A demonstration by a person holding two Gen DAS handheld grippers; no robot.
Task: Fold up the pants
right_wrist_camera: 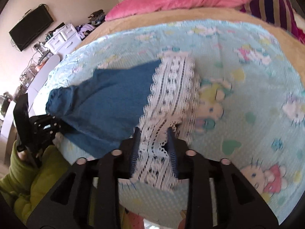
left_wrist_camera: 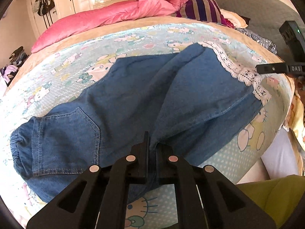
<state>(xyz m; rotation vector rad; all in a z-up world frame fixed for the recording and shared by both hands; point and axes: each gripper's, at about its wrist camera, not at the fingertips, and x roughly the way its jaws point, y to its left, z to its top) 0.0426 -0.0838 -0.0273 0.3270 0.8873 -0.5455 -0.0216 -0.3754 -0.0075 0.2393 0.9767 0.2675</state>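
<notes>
Pinching the pants (left_wrist_camera: 144, 95), left gripper (left_wrist_camera: 152, 148) and right gripper (right_wrist_camera: 153, 143) grip denim and lace.

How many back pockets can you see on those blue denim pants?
1. A stitched patch pocket lies on the blue denim pants near the waistband, left of the left gripper. A second pocket may be folded underneath.

far: pink quilt (left_wrist_camera: 106, 17), striped cushion (left_wrist_camera: 202, 7) block | sheet (left_wrist_camera: 66, 61) around pants (left_wrist_camera: 152, 95) open
</notes>
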